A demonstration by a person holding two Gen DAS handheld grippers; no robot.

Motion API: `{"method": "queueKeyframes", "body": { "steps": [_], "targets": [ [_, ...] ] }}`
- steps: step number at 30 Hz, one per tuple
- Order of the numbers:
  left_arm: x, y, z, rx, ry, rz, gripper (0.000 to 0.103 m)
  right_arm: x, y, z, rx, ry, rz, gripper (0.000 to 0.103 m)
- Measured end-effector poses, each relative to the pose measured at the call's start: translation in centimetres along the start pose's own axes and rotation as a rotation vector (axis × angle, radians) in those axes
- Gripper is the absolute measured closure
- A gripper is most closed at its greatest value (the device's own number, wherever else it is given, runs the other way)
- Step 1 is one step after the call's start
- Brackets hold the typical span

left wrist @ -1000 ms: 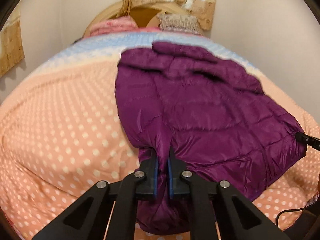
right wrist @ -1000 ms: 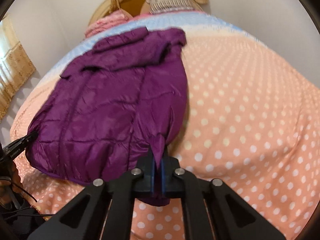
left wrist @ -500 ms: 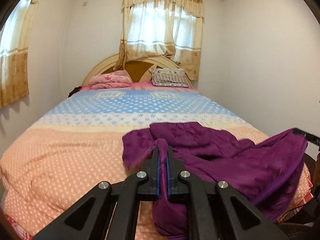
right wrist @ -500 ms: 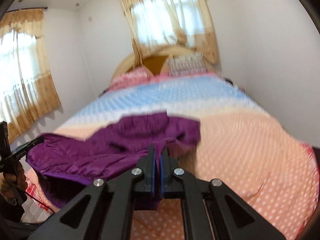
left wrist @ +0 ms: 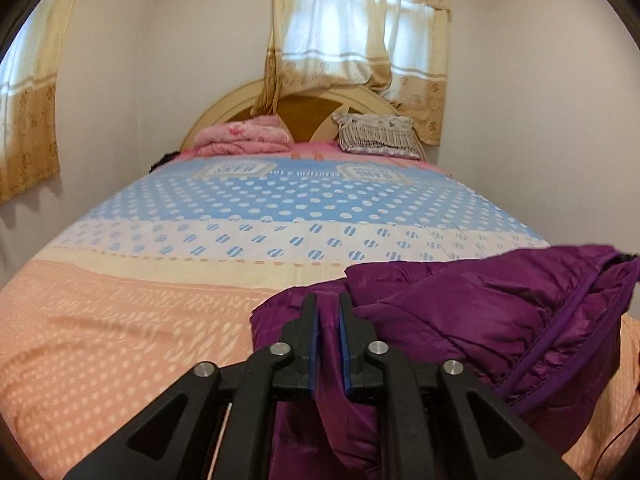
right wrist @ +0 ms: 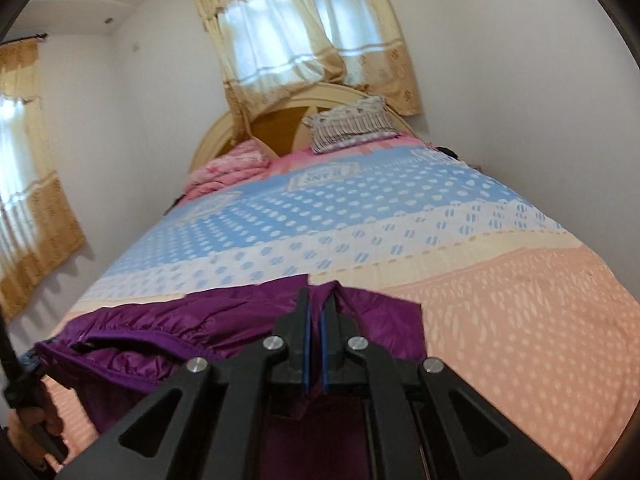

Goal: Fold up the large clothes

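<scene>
The left gripper is opening its jaws with the purple jacket still between them. The right gripper is pinching the jacket tight. The jacket is hanging over the bed.

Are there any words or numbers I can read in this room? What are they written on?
Two framed print panels on the blue part of the bedspread carry lettering, but it faces away from the camera and is too small and blurred to read.
A line of small letters runs between the panels: unreadable too.
No other words, numbers or labels show, not on the purple jacket, the pillow or the curtains.
</scene>
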State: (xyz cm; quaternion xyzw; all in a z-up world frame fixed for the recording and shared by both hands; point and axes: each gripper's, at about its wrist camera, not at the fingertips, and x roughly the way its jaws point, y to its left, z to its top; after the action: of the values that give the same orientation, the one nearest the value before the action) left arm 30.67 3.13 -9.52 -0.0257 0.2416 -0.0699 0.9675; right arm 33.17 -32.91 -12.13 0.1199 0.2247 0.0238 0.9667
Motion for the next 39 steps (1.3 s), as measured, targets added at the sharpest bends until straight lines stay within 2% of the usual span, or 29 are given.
{"method": "queueKeyframes", "body": {
  "steps": [1,2,3,4,5,7,10,11,13,14,15,17,20,25,28,29,31,34,39],
  "targets": [
    [1.1,-0.2,0.4,0.006,0.003,0.021,0.081,1.3,-0.2,0.2,0.006,0.012,-0.016,0.098],
    [1.7,-0.3,0.6,0.013,-0.014,0.069,0.061,1.8,-0.5,0.1,0.011,0.019,-0.025,0.098],
    [2.1,-0.3,0.9,0.018,-0.036,0.116,0.047,3.2,-0.8,0.2,0.012,0.025,-0.046,0.098],
    [2.9,-0.1,1.2,0.017,-0.064,0.161,0.019,4.0,-1.0,0.1,0.017,0.034,-0.058,0.098],
    [3.5,0.2,1.4,0.006,-0.087,0.187,0.008,4.8,-1.4,0.1,0.025,0.048,-0.062,0.098],
    [4.5,0.4,1.6,-0.012,-0.116,0.247,0.008,7.3,-2.0,0.0,0.034,0.090,-0.074,0.098],
    [6.3,0.1,1.6,-0.034,-0.053,0.294,0.008,10.2,-2.8,-0.4,0.063,0.112,-0.102,0.096],
    [6.5,-0.1,1.5,-0.052,-0.052,0.286,0.008,11.0,-3.0,-0.5,0.073,0.126,-0.101,0.089],
    [5.9,-1.3,1.0,-0.051,-0.070,0.274,0.008,12.0,-3.4,-0.2,0.103,0.152,-0.100,0.063],
    [5.9,-2.0,1.1,-0.036,-0.077,0.268,0.008,11.7,-3.5,0.0,0.117,0.135,-0.107,0.035],
    [5.8,-2.8,0.9,-0.008,-0.085,0.252,0.008,10.8,-3.6,0.3,0.130,0.103,-0.105,0.026],
    [6.4,-4.3,0.5,0.080,-0.088,0.261,0.008,9.9,-3.0,0.7,0.110,0.092,-0.091,0.026],
    [7.8,-6.0,-0.1,0.168,-0.061,0.282,0.008,9.0,-1.0,0.4,0.047,0.137,-0.034,0.026],
    [11.7,-5.8,-0.3,0.158,0.041,0.383,0.008,11.0,3.4,-1.5,-0.077,0.280,0.047,0.030],
    [14.1,-4.6,-0.3,0.130,0.084,0.448,0.008,13.9,5.2,-2.4,-0.183,0.347,0.002,0.031],
    [14.7,-4.2,-0.4,0.126,0.102,0.463,0.008,14.8,5.1,-2.7,-0.198,0.350,-0.024,0.036],
    [16.5,-3.1,-0.9,0.105,0.152,0.507,0.008,16.6,3.6,-3.4,-0.176,0.358,-0.105,0.037],
    [18.8,-2.1,-1.5,0.064,0.253,0.487,0.008,17.8,0.8,-4.2,-0.055,0.357,-0.105,0.037],
    [20.4,-1.9,-1.8,0.067,0.303,0.481,0.005,17.6,1.1,-4.5,-0.069,0.344,-0.117,0.037]
  ]
}}
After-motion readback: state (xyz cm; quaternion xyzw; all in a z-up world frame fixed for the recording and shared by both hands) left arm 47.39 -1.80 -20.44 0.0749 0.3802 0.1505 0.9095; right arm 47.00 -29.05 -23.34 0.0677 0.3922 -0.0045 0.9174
